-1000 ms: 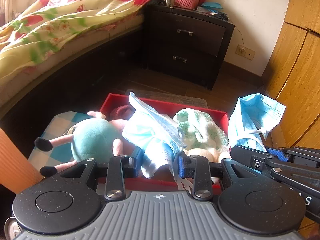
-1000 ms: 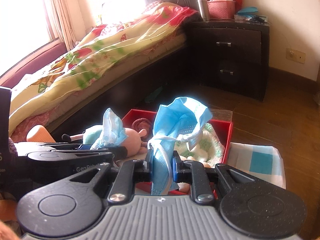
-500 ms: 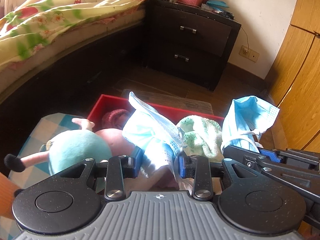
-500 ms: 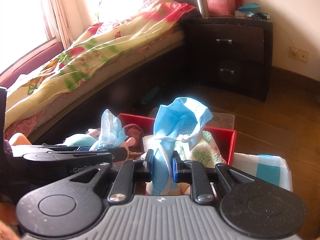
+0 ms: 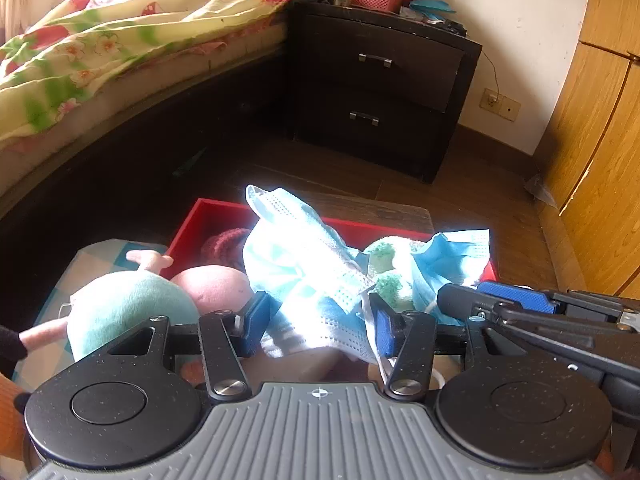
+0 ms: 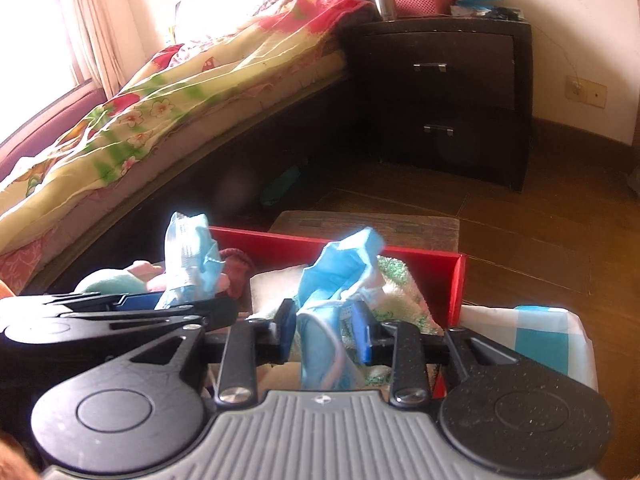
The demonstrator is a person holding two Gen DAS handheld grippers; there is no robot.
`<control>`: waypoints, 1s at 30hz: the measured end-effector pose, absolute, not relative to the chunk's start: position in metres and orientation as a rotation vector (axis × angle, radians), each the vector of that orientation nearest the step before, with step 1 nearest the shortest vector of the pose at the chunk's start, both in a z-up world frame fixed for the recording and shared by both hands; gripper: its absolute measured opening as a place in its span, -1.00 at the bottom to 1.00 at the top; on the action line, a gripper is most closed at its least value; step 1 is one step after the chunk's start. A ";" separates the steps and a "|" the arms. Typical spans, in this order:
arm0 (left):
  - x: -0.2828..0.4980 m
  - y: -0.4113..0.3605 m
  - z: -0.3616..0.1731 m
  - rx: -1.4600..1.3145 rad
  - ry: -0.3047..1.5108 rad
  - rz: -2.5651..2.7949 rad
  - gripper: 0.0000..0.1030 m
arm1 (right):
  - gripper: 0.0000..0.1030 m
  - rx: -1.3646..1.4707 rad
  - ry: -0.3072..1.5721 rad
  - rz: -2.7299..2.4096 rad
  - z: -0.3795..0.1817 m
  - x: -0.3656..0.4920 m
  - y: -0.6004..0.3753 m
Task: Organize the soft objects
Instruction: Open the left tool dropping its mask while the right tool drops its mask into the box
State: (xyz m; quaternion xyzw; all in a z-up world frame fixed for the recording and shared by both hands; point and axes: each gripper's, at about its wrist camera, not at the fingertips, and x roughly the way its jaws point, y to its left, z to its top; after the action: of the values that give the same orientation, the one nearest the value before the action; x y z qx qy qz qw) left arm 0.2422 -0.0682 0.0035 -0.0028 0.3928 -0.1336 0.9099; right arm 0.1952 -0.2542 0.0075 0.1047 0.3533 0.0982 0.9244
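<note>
The left tongs (image 5: 318, 326) hang over the red open box (image 5: 208, 210) with their jaws apart. They have just been opening. A crumpled pale blue paper face mask (image 5: 304, 264) sits between the blue pads (image 5: 256, 322), but the pads do not press on it any more. It looks let go and rests on the soft things in the box.

The right tongs (image 6: 326, 334) have also just been opening, only a little. A brighter blue paper face mask (image 6: 340, 280) stands between their pads (image 6: 362, 330) with a gap at each side, so I think it is let go too. Its white ear loop (image 6: 334, 360) hangs down by the pads.

The box is very full. A green and white fluffy towel (image 6: 400, 300) and a dark red knitted thing (image 6: 236, 270) fill it. A plush toy with a pink head and teal body (image 5: 132, 304) lies half over the left wall of the box.

Here is what could go wrong. The ear loop could catch on a pad, and when the tongs lift away the mask would come out again. The masks are light and sit high on the pile, so a bump from the tongs could make them slide over the wall onto the blue and white checked cloth (image 6: 540, 336). The two tongs are just beside each other and could knock together. The toy could roll out if it gets pushed.
</note>
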 end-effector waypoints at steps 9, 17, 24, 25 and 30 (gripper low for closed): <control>0.241 -0.075 0.012 -0.019 0.791 -0.285 0.07 | -0.71 0.238 0.682 0.179 0.027 0.181 -0.263; 0.231 -0.077 0.023 0.030 0.782 -0.255 0.15 | -0.71 0.259 0.702 0.158 0.031 0.175 -0.273; 0.212 -0.074 0.039 0.058 0.787 -0.237 0.18 | -0.71 0.240 0.701 0.142 0.044 0.155 -0.269; 0.209 -0.073 0.040 0.065 0.787 -0.232 0.18 | -0.71 0.241 0.703 0.138 0.046 0.152 -0.269; 0.190 -0.070 0.046 0.093 0.787 -0.232 0.20 | -0.71 0.245 0.696 0.133 0.056 0.133 -0.270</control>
State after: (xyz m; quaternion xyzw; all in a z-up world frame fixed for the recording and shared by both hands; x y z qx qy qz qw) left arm 0.1897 -0.0702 0.0463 0.0454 0.3824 -0.1125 0.9160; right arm 0.1333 -0.2697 0.0558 0.1196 0.3398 0.0647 0.9306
